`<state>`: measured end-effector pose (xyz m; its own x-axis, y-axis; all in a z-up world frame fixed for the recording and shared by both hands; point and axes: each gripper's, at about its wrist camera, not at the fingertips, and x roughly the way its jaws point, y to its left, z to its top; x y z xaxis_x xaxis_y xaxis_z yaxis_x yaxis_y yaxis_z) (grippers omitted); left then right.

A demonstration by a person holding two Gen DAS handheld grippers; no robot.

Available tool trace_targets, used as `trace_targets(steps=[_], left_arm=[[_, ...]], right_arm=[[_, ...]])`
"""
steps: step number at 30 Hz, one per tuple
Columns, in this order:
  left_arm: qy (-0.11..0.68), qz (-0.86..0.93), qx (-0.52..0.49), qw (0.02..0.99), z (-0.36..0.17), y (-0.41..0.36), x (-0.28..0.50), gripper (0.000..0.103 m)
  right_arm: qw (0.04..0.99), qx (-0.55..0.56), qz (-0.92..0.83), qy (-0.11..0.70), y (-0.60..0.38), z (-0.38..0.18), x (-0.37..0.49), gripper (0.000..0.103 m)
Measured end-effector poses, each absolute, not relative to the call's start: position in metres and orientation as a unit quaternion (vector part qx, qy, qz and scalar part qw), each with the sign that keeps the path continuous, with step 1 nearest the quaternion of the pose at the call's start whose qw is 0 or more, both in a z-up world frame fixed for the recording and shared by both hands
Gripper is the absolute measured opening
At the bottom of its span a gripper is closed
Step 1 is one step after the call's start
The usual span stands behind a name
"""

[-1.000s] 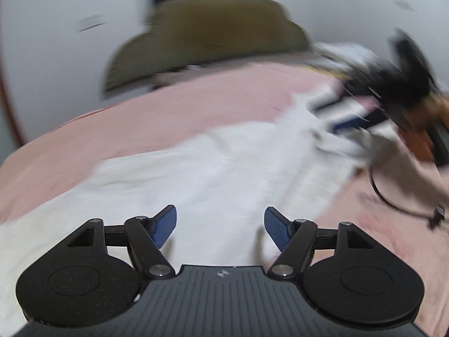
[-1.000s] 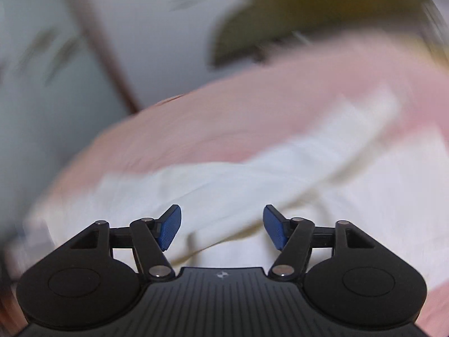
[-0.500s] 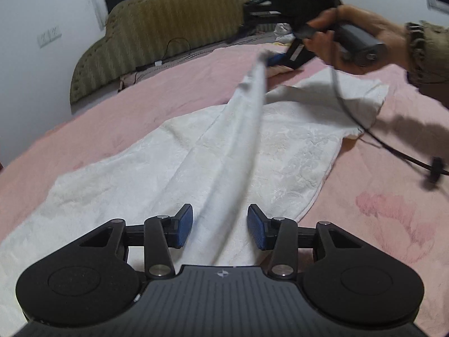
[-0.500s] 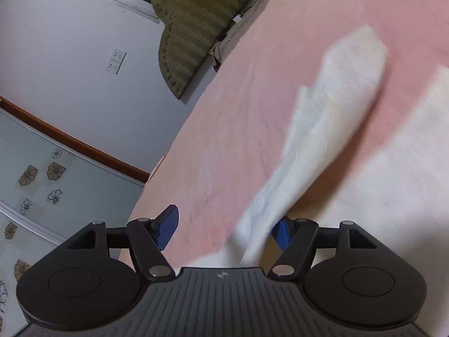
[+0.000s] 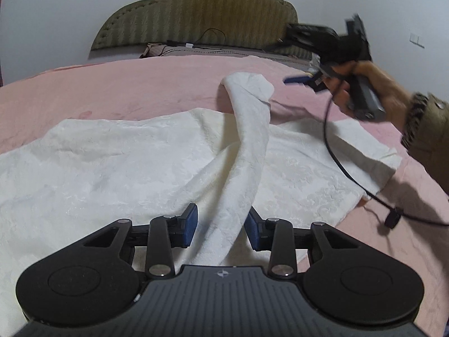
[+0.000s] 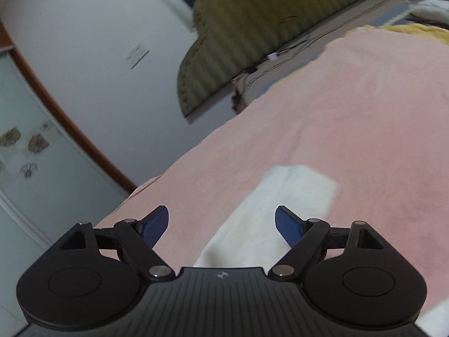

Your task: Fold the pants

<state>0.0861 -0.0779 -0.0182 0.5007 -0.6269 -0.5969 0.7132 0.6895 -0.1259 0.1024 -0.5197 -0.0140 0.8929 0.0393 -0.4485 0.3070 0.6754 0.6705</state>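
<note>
Released by the now-spread right claw (image 6: 221, 224), pants (image 5: 247, 140) lie draped between the half-open left claw (image 5: 220, 229).

The right claw (image 5: 301, 80) is motion-blurred in the left wrist view. The white pants (image 5: 126, 168) run off the left edge there, and the headboard (image 6: 252, 28) is smeared.

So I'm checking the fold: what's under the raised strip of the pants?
Under the raised strip lie the flat white pants on the pink bedspread. Its near end runs between the left tongs; anything beneath there is hidden.
</note>
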Motion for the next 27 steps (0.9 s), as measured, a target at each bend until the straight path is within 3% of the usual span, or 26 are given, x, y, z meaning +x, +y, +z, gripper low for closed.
trace_targets(steps=[8,12,15,27], left_arm=[[0.311,-0.381,0.066,0.868,-0.019,-0.079,0.085,0.044],[0.312,-0.382,0.057,0.868,-0.022,-0.080,0.088,0.045],[0.300,-0.385,0.071,0.870,-0.024,-0.082,0.084,0.048],[0.294,-0.395,0.076,0.867,-0.028,-0.084,0.082,0.057]], right_arm=[[0.780,0.557,-0.038,0.281,-0.538,-0.080,0.102,0.085],[0.738,0.600,0.022,0.308,-0.521,-0.082,0.107,0.089],[0.768,0.545,0.026,0.335,-0.504,-0.072,0.115,0.089],[0.860,0.499,-0.008,0.110,-0.534,-0.052,0.110,0.090]])
